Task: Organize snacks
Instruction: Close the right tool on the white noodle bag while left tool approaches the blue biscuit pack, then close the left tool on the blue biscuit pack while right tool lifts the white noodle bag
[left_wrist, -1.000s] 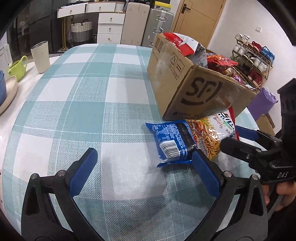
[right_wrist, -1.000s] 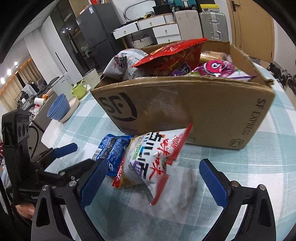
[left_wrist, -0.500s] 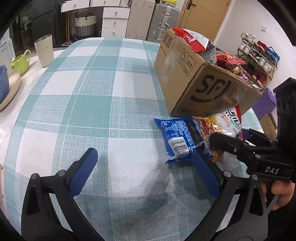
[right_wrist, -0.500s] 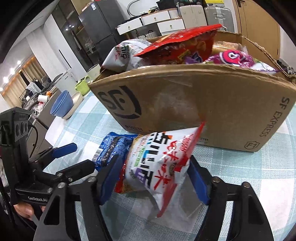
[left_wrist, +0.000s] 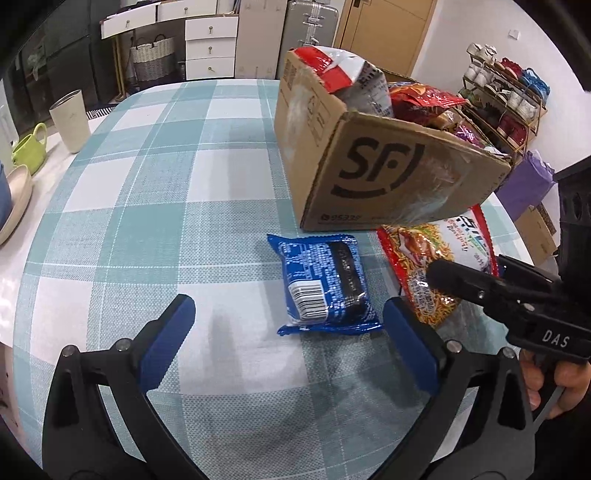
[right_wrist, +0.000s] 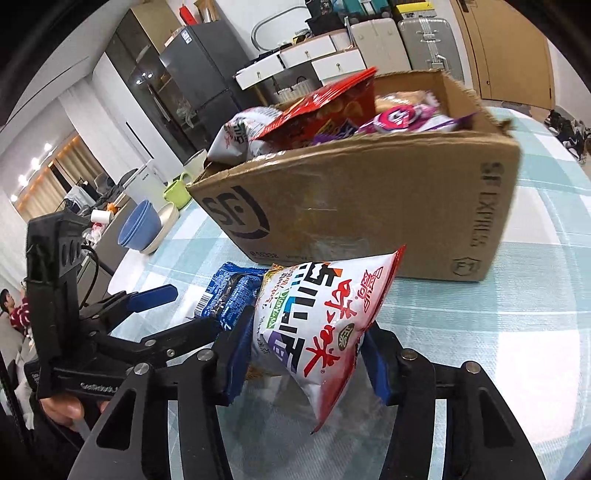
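A white and red snack bag (right_wrist: 317, 325) stands tilted in front of the cardboard SF box (right_wrist: 369, 214). My right gripper (right_wrist: 308, 360) is shut on this bag, its blue pads pressing both sides. The bag also shows in the left wrist view (left_wrist: 439, 266), with the right gripper (left_wrist: 461, 280) on it. A blue snack packet (left_wrist: 325, 284) lies flat on the checked tablecloth (left_wrist: 147, 221), just ahead of my left gripper (left_wrist: 288, 332), which is open and empty. The box (left_wrist: 388, 177) holds several snack bags.
A beige cup (left_wrist: 70, 120), a green mug (left_wrist: 29, 147) and stacked bowls (right_wrist: 147, 227) sit at the table's left edge. Drawers, a suitcase and a shoe rack stand beyond the table.
My right gripper closed on the white and red bag and lifted it a little. My left gripper moved forward toward the blue packet, still open.
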